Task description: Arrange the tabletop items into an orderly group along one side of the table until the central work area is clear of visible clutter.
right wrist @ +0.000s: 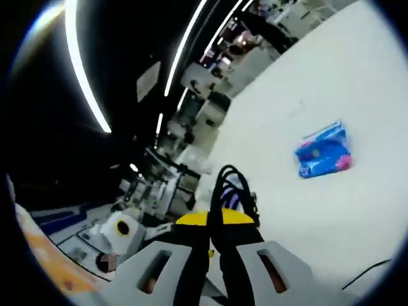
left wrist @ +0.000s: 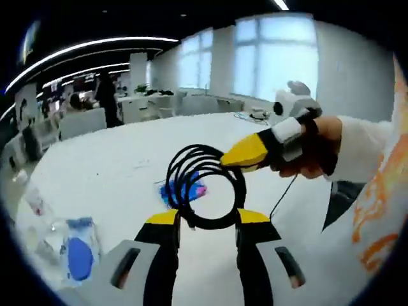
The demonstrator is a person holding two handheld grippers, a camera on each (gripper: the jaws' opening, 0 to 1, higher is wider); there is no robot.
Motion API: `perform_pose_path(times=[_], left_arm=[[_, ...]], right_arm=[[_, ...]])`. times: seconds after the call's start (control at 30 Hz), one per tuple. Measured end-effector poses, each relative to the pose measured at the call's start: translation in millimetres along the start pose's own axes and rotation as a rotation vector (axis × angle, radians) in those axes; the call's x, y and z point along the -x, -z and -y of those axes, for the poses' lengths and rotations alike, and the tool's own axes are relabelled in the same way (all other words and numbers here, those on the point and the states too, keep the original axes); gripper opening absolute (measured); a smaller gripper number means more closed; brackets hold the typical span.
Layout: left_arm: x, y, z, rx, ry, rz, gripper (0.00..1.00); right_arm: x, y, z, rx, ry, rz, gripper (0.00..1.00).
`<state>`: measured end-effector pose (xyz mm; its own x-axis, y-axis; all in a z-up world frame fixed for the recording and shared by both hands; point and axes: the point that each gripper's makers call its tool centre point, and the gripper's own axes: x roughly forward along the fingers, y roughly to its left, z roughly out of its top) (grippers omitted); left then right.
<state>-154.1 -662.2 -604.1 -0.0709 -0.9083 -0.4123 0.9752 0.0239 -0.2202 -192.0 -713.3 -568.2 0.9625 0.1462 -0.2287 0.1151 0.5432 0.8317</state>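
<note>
The coiled black cable (left wrist: 205, 185) hangs above the white table (left wrist: 115, 166), pinched by the right gripper (left wrist: 245, 152) closed on its upper loops, while the left gripper (left wrist: 207, 220) stands spread beneath, straddling the coil's bottom edge.

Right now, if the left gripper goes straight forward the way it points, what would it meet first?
Probably the black cable coil, held up by the right gripper just ahead of the left gripper, whose jaws are open. The blue packet lies beyond on the table; depth is unclear.
</note>
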Motion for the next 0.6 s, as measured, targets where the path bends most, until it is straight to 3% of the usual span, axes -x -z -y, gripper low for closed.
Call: perform_pose_path(times=[0.1, 0.13, 0.2, 0.27, 0.3, 0.33, 0.4, 0.43, 0.5, 0.6], left_arm=[[7, 8.9, -29.5, 0.143, -0.082, -0.003, 0.3], [7, 7.5, -30.1, 0.159, -0.072, 0.012, 0.3], [5, 0.5, -24.4, 0.287, -0.005, 0.072, 0.34], [1, -11.1, -13.5, 0.522, 0.106, 0.163, 0.38], [-1, -13.2, -10.8, 0.598, 0.148, 0.184, 0.41], [-4, -3.9, -10.2, 0.645, 0.156, 0.156, 0.44], [-10, 9.4, -15.8, 0.539, 0.103, 0.119, 0.46], [-11, 11.0, -15.6, 0.526, 0.103, 0.111, 0.47], [-14, 5.3, -4.5, 0.584, 0.169, 0.139, 0.51], [-19, -9.0, 13.7, 0.771, 0.314, 0.193, 0.48]], right_arm=[[5, -5.1, -9, 0.011, -0.042, 0.013, 0.01], [6, -5.2, -15, 0.013, -0.078, 0.013, 0.01], [10, -6.4, -20, 0.012, -0.105, 0.022, 0.01], [12, -5.2, -27, 0.024, -0.144, 0.024, 0.01], [12, -4.7, -29, 0.026, -0.151, 0.026, 0.01], [14, -3.6, -32, 0.026, -0.166, 0.027, 0.01], [17, -4.6, -36, -0.004, -0.195, 0.047, 0.01], [19, -6.6, -40, -0.037, -0.219, 0.066, 0.01], [24, -7.5, -45, -0.09, -0.276, 0.094, 0.01], [28, -6.6, -44, -0.149, -0.308, 0.12, 0.01]])
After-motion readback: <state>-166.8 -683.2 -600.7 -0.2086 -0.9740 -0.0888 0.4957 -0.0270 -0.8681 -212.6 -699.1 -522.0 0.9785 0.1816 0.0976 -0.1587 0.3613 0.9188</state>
